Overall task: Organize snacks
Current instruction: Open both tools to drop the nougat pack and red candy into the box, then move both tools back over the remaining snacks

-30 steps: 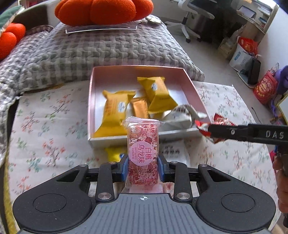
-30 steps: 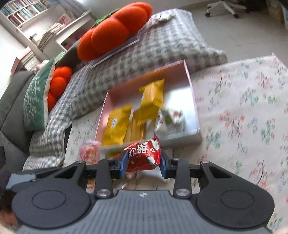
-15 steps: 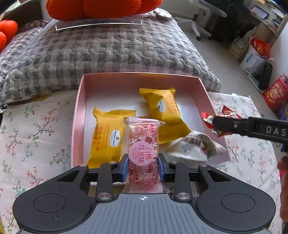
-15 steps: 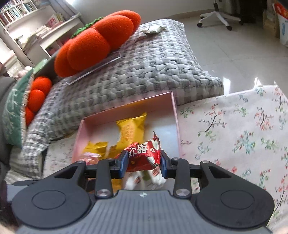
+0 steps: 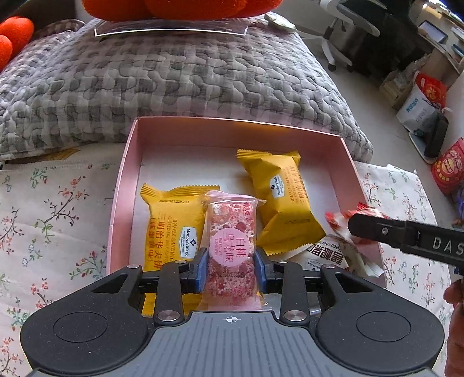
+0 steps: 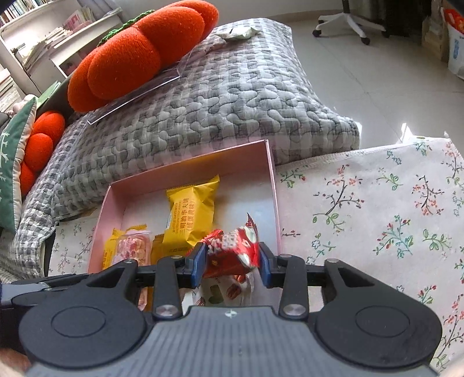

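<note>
A pink open box [image 5: 232,127] lies on the floral cloth, holding two yellow waffle packets [image 5: 171,229] [image 5: 281,197] and a white packet [image 5: 327,258]. My left gripper [image 5: 231,261] hangs over the box's near side, its blue pads against a pink peach snack packet [image 5: 230,240]; its jaws are opening. My right gripper [image 6: 232,261] is over the box's right near corner with a red snack packet [image 6: 232,249] between its pads, touching them; these jaws are opening too. In the left wrist view the red packet [image 5: 337,220] shows at the right finger's tip.
A grey quilted cushion [image 5: 174,78] lies right behind the box, with an orange pumpkin pillow [image 6: 139,52] and a clear plastic sheet [image 5: 171,27] on it. Floral cloth [image 6: 377,217] spreads to the right. An office chair [image 5: 345,37] and bags [image 5: 429,95] stand on the floor beyond.
Both grippers moved forward and down, from before the box's near edge to over its inside, each carrying its packet. The right pads stand slightly wider apart.
</note>
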Tool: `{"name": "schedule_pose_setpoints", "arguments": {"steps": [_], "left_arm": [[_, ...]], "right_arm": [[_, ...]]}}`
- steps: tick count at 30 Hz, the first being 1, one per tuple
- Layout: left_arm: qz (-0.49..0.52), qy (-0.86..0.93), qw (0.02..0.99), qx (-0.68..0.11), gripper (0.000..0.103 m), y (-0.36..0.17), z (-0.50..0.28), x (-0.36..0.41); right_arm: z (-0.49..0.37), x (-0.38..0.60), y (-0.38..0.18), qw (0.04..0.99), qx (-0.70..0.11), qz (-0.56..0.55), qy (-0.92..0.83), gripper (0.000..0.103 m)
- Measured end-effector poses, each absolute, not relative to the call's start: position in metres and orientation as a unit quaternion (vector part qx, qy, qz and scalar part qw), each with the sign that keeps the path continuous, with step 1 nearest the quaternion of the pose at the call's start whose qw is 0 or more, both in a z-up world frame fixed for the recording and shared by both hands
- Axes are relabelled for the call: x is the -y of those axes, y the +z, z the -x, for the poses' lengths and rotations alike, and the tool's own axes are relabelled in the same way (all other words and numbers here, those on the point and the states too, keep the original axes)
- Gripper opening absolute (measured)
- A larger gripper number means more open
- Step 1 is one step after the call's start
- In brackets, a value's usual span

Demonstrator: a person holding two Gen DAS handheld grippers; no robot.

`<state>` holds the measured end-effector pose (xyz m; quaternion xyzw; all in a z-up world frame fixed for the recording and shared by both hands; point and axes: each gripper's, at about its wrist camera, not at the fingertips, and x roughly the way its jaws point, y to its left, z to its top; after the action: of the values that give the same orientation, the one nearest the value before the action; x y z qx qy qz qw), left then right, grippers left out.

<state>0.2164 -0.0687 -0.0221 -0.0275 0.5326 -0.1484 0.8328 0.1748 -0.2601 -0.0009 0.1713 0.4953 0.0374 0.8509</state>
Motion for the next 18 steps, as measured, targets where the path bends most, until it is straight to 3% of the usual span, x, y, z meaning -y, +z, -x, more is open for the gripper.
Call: {"name": "schedule_pose_setpoints", "arguments": {"steps": [2, 4, 7, 18], "left_arm": [[0.032, -0.155, 0.829, -0.536, 0.040, -0.022, -0.217, 0.069], [0.039, -0.162, 0.827, -0.537, 0.056, -0.020, -0.214, 0.068], [0.034, -0.170, 0.828, -0.533, 0.070, -0.015, -0.208, 0.070], [0.015, -0.177, 0.828, -0.532, 0.088, 0.004, -0.170, 0.068]], "right_arm": [[-0.174, 0.262, 0.000, 0.851, -0.493, -0.177, 0.032, 0.052], [-0.173, 0.263, 0.003, 0.853, -0.487, -0.184, 0.034, 0.058], [-0.170, 0.263, 0.009, 0.856, -0.482, -0.183, 0.036, 0.066], [-0.146, 0.268, 0.027, 0.860, -0.473, -0.183, 0.048, 0.081]]}}
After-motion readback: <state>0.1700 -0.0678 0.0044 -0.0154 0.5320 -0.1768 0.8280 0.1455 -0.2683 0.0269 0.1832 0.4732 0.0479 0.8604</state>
